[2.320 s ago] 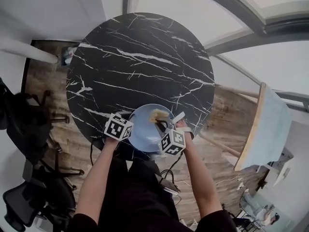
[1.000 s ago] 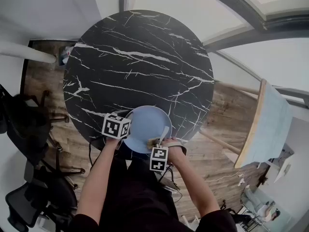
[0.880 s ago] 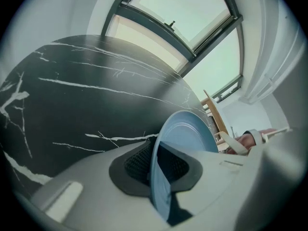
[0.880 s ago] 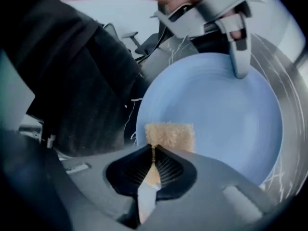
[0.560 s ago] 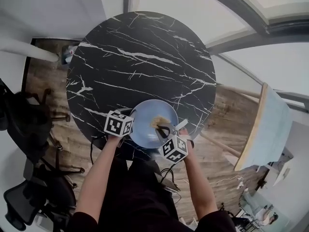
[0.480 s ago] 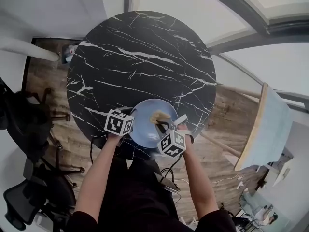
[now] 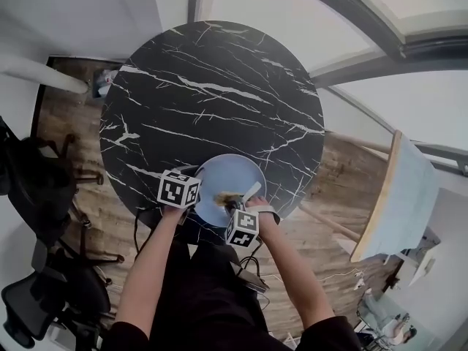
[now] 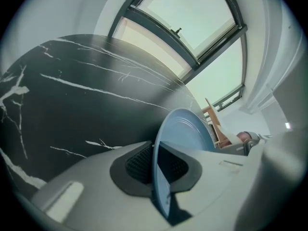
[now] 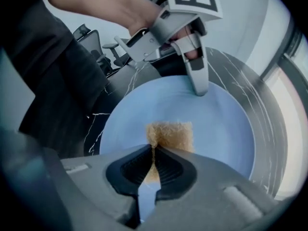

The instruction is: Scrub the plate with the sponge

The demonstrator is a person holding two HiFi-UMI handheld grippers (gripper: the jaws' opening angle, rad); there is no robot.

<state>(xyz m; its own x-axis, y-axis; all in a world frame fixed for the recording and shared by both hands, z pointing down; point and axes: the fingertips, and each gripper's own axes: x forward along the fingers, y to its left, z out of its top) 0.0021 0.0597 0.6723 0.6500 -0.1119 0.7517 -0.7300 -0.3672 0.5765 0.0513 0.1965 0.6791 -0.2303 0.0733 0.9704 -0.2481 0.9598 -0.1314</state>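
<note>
Plate (image 7: 228, 175) is being kept at the lower edge of the round black table (image 7: 212, 86), bottom centre of the head view. Bare marble is showing across the whole tabletop above it. The plate's left rim is being clamped by the left gripper (image 8: 156, 165). Its jaws have just been easing open slightly, rim between the pads. Sponge (image 9: 171, 134) is being pinched by the right gripper (image 9: 154, 165) and pressed onto the plate's face, near its lower rim.

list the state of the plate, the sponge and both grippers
plate: rim clamped in the left gripper, at the table's near edge
sponge: pinched in the right gripper, against the plate's face
left gripper: shut on the plate, jaws just eased open slightly
right gripper: shut on the sponge
</note>
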